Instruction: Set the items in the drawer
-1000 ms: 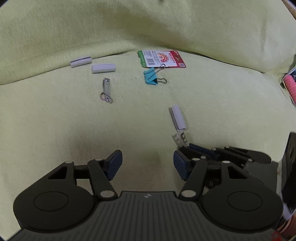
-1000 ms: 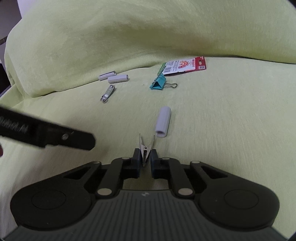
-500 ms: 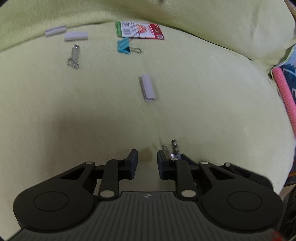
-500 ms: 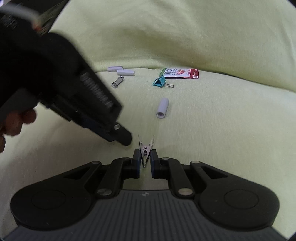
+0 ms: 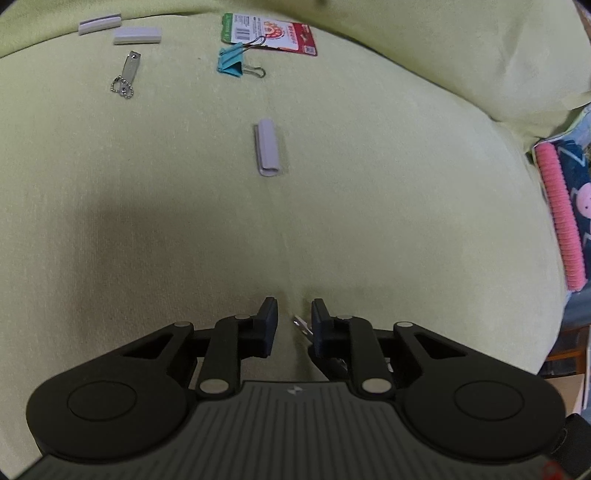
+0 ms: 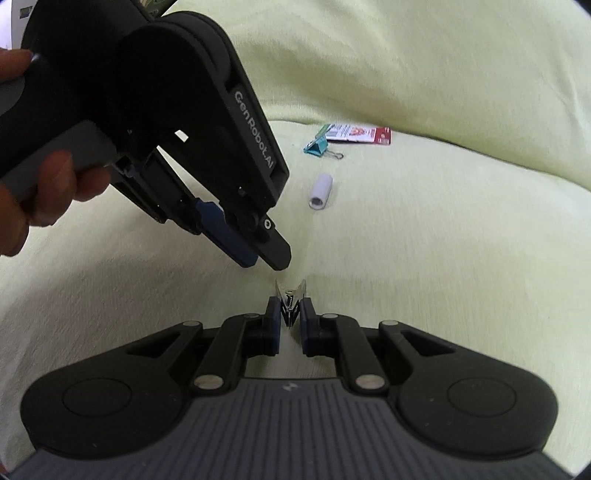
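- Right gripper (image 6: pixel 289 320) clamped on a small metal clip (image 6: pixel 290 300), near the bottom centre, over the green cloth (image 6: pixel 443 277).
- Left gripper (image 6: pixel 264 254) just left of it, jaws slightly apart, empty.
- Grey tube (image 5: pixel 267 148) lying farther off.

Soft, even light; faint shadows; fisheye bending and dark corners; slight blur.

Metal clip (image 6: pixel 290 301) mostly hidden between right gripper (image 6: pixel 289 326) pads; print on card (image 5: pixel 271 32) far ahead of left gripper (image 5: pixel 294 326) too small to read.
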`<state>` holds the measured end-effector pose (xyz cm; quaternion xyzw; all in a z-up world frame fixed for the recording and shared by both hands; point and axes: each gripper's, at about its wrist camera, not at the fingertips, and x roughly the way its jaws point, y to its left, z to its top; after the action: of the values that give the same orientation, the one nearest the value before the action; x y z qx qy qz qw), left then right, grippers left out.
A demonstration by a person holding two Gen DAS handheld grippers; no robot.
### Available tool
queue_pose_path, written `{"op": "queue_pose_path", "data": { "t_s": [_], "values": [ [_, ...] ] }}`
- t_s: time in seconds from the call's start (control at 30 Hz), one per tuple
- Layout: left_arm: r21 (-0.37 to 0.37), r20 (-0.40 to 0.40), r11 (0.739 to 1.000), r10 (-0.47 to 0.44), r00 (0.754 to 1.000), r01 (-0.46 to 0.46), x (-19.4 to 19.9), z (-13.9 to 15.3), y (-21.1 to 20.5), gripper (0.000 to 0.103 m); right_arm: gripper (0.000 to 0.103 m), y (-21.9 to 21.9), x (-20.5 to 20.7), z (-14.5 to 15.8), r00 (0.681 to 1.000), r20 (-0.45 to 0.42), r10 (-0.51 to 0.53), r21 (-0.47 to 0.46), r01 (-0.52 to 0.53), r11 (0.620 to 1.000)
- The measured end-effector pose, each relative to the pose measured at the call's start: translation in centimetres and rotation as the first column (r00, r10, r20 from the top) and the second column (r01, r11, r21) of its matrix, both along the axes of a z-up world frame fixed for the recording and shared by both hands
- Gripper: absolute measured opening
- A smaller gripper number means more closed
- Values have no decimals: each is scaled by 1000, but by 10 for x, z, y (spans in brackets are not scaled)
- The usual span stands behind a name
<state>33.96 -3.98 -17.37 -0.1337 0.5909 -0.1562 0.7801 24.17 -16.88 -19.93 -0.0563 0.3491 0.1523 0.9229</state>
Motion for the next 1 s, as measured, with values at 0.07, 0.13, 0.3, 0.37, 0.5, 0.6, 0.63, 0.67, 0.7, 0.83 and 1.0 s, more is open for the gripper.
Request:
{"op": "queue_pose_path", "data": {
  "t_s": [0.07, 0.13, 0.3, 0.37, 0.5, 0.6, 0.63, 0.67, 0.7, 0.83, 1.0],
  "values": [
    [2, -19, 1000, -4, 1000, 4, 0, -3, -3, 22, 9, 0, -1, 1, 1000, -12, 8, -4, -8, 1000],
    [9, -32, 1000, -6, 999, 6, 0, -4, -6, 22, 9, 0, -2, 3, 1000, -18, 3, -6, -3, 1000],
    [9, -53, 1000, 10, 999, -9, -1, -7, -10, 22, 9, 2, -2, 6, 1000, -23, -2, -28, 1, 1000],
    [15, -61, 1000, 16, 998, -15, -1, -7, -12, 22, 9, 3, -2, 8, 1000, -22, -4, -35, 3, 999],
    [24, -72, 999, 37, 997, -36, 0, -9, -17, 22, 9, 2, -2, 10, 1000, -22, -9, -36, 8, 999],
    [49, -85, 998, 50, 995, -46, 3, -11, -25, 9, 9, 1, -1, 12, 1000, -22, -13, -36, 12, 999],
    [58, -93, 997, 56, 994, -51, 4, -13, -28, 6, 9, 0, -1, 13, 1000, -23, -14, -35, 13, 999],
    [64, -100, 996, 64, 993, -57, 5, -15, -30, 3, 9, 0, 0, 14, 1000, -24, -16, -34, 15, 999],
    [66, -106, 996, 72, 992, -65, 6, -15, -31, 2, 9, 0, 0, 15, 1000, -24, -17, -34, 16, 999],
    [63, -116, 993, 104, 988, -97, 10, -18, -32, 0, 9, -1, 3, 18, 1000, -23, -17, -36, 16, 999],
    [52, -112, 993, 113, 987, -108, 14, -20, -37, 0, 9, -1, 6, 22, 1000, -19, -17, -48, 16, 999]
  ]
}}
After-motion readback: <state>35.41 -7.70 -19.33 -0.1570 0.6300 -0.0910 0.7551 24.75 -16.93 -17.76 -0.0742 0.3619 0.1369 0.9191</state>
